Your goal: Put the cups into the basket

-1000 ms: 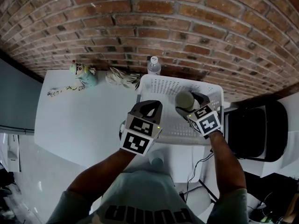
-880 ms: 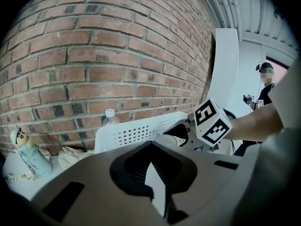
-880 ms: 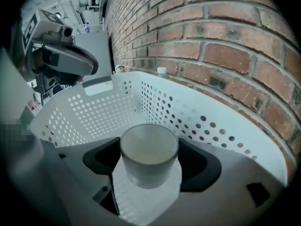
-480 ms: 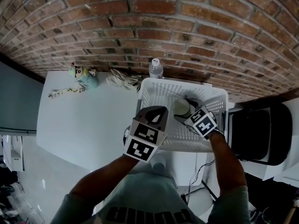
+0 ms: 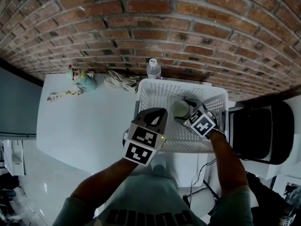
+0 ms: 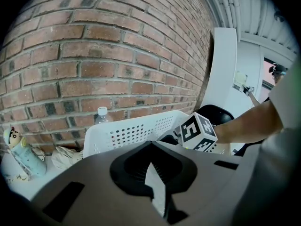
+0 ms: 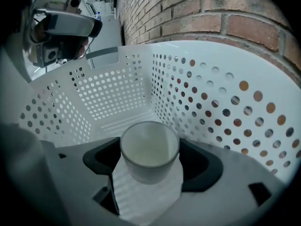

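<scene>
A white perforated basket (image 5: 143, 94) stands at the table's right end below the brick wall. My right gripper (image 5: 186, 112) is inside it, shut on a pale cup (image 5: 180, 108). In the right gripper view the cup (image 7: 149, 149) stands upright between the jaws of the right gripper (image 7: 149, 163), above the basket's floor and close to its wall (image 7: 211, 98). My left gripper (image 5: 155, 117) hovers at the basket's near left rim, shut and holding nothing. The left gripper view shows the left gripper (image 6: 151, 173) facing the basket (image 6: 127, 133) and the right gripper's marker cube (image 6: 197, 132).
A water bottle (image 5: 153, 68) stands just behind the basket by the wall. A coiled cord (image 5: 120, 80) and a small toy figure (image 5: 79, 76) lie at the table's back left. A black chair (image 5: 256, 133) stands to the right of the white table (image 5: 84, 121).
My right gripper has carried the cup a little deeper into the basket, towards its left. The left gripper has hardly moved.
</scene>
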`<state>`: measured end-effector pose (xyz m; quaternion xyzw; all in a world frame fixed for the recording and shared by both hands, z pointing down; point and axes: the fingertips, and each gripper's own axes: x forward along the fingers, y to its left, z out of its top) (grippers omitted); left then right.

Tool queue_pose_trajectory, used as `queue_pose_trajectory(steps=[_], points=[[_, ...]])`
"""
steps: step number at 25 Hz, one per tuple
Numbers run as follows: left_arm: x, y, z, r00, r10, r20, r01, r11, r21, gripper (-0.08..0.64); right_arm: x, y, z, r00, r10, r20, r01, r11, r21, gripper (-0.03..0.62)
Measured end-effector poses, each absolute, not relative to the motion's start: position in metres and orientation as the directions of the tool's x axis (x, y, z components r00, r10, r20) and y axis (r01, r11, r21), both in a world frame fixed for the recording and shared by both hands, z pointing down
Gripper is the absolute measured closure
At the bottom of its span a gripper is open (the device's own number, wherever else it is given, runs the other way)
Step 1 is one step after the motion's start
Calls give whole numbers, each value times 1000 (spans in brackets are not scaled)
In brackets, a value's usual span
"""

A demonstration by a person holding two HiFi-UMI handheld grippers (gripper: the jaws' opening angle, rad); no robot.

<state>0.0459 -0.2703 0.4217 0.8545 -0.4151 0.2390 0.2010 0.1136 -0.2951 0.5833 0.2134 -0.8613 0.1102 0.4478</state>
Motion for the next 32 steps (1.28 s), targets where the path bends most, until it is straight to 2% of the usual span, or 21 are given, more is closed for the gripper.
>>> queue_pose_trajectory(steps=[8, 13, 24, 32], points=[[45, -265, 409, 548, -621, 560, -800, -585, 134, 561, 130, -302, 583, -406, -249, 879, -505, 863, 11, 218], [46, -261, 401, 552, -630, 546, -797, -591, 125, 561, 130, -305, 558, -420, -268, 867, -515, 857, 15, 218], [38, -249, 390, 533, -667, 521, -808, -583, 79, 561, 131, -289, 495, -415, -401, 817, -556, 822, 121, 219], [43, -233, 380, 550, -673, 495, -793, -607, 55, 561, 117, -260, 448, -461, -486, 742, -626, 771, 116, 221]])
